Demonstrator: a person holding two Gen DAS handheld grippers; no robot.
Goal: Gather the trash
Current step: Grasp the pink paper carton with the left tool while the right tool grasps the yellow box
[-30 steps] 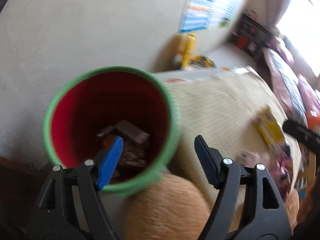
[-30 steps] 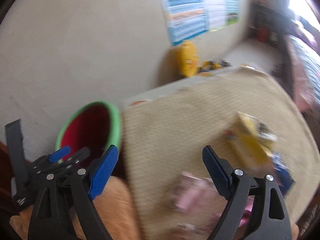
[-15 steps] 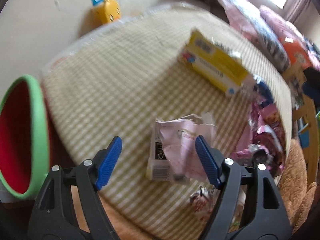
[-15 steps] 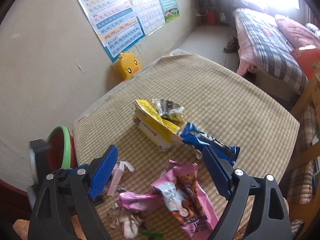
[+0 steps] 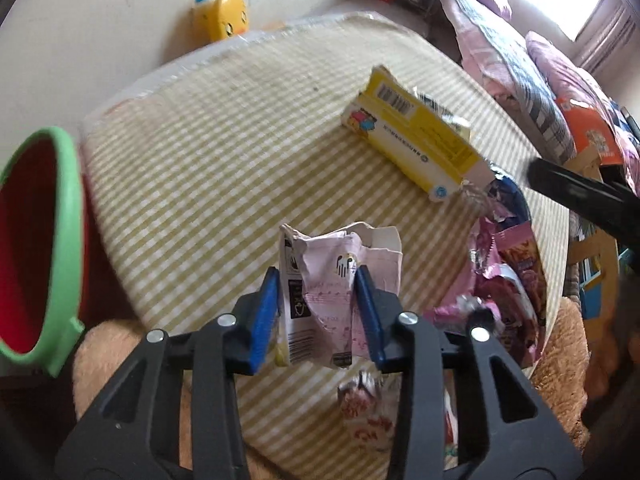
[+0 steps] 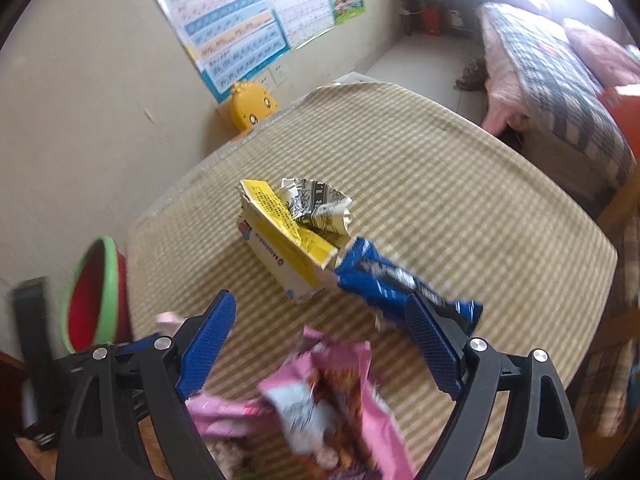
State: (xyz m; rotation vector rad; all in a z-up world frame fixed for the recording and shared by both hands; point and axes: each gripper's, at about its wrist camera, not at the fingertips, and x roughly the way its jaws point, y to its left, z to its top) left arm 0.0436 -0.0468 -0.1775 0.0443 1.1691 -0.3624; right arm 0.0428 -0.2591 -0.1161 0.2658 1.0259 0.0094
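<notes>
The left claw (image 5: 316,312) has just been closing and now pinches a crumpled pale pink carton (image 5: 340,280) between its blue pads (image 5: 266,316), both pads pressed against the carton's sides. The carton stands up out of the claw, over the checked tabletop (image 5: 224,168). Off to this claw's left, beyond the tabletop's edge, sits the bin (image 5: 44,240), red inside with a green rim. Ahead of the claw and to its right lies a torn yellow box (image 5: 420,140); to its right is a heap of pink wrappers (image 5: 508,280). Just below the claw lies another crumpled wrapper, too blurred to make out.

The right claw (image 6: 320,348) stands wide open with nothing gripped. A pink wrapper (image 6: 332,400) lies under it, between the two fingers but apart from both pads, and blurred. Ahead of this claw is the yellow box (image 6: 280,236), with a crumpled black-and-white wrapper (image 6: 320,204) at its far side and a blue wrapper (image 6: 384,276) touching its near right end, just ahead of the right finger. The bin (image 6: 96,296) shows to this claw's left, beside the tabletop (image 6: 460,200).
</notes>
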